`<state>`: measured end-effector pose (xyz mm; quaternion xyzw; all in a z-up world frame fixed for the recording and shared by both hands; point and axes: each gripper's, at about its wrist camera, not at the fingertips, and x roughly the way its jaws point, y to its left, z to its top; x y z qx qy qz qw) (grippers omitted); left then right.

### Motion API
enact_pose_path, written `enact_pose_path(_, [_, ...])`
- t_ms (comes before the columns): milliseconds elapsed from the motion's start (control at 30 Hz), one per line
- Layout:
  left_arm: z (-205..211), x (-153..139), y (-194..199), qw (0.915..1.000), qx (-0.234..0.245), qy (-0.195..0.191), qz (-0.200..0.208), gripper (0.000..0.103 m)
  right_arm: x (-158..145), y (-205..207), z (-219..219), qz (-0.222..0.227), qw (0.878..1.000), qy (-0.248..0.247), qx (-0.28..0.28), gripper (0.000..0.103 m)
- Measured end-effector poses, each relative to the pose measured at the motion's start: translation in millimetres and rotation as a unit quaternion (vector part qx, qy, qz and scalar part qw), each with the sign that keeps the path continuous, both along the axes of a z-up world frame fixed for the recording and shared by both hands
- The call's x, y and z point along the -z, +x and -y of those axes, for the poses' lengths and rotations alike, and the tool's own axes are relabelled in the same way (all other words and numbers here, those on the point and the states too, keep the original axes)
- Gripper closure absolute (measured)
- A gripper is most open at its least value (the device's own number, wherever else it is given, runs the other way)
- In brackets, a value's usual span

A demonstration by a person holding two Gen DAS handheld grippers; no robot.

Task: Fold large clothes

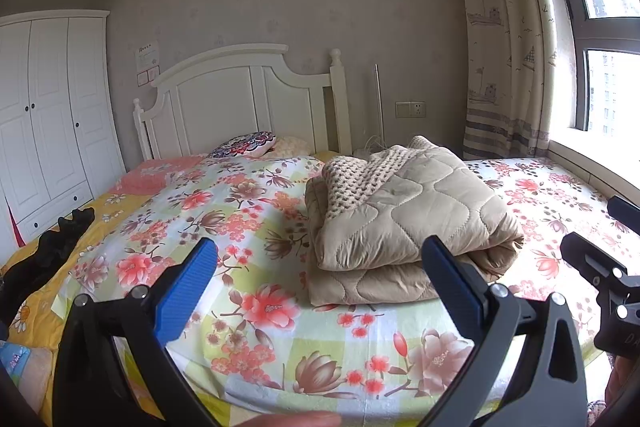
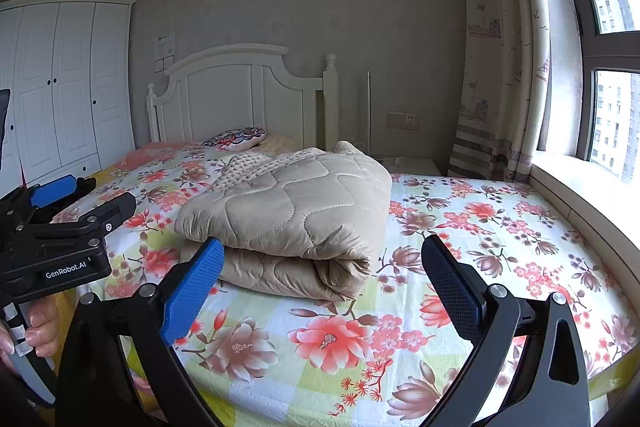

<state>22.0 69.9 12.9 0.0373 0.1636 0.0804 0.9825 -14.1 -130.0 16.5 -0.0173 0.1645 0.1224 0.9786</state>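
Observation:
A beige quilted garment [image 1: 408, 219] lies folded in a thick bundle on the floral bedspread [image 1: 248, 211], with a knitted cream piece [image 1: 360, 175] tucked on top. It also shows in the right wrist view [image 2: 288, 215]. My left gripper [image 1: 320, 279] is open and empty, held just short of the bundle's near edge. My right gripper [image 2: 324, 279] is open and empty, in front of the bundle's rolled end. The left gripper also shows at the left of the right wrist view [image 2: 80, 203].
The bed has a white headboard [image 1: 240, 99] and patterned pillows [image 1: 248, 143]. A black garment [image 1: 52, 247] lies on the yellow sheet at the left. A white wardrobe [image 1: 48, 115] stands at the left. Curtain [image 2: 500, 67] and window sill [image 2: 592, 183] are at the right.

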Motion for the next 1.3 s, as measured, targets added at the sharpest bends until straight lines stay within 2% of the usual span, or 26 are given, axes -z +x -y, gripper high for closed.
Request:
enact_pose_path(767, [-2, 8, 1, 1.0, -0.003, -0.004, -0.002, 0.002, 5, 2, -3, -0.004, 1.0, -0.005, -0.002, 0.006])
enact_pose_path(1033, [2, 18, 13, 0.9999, 0.004, -0.002, -0.01, 0.002, 17, 14, -5, -0.025, 1.0, -0.009, -0.012, 0.006])
enact_pose_path(1133, [2, 26, 30, 0.9994, 0.016, -0.002, -0.031, 0.002, 26, 29, -2, -0.043, 0.999, -0.011, -0.025, 0.006])
enact_pose_path(1233, [-19, 31, 66, 0.9965, 0.027, -0.023, -0.075, 0.002, 28, 52, 18, -0.045, 0.999, -0.015, -0.021, 0.006])
enact_pose_path(1300, [-56, 31, 101, 0.9949, -0.012, -0.031, -0.095, 0.002, 21, 75, 50, -0.044, 0.999, -0.019, 0.011, 0.006])
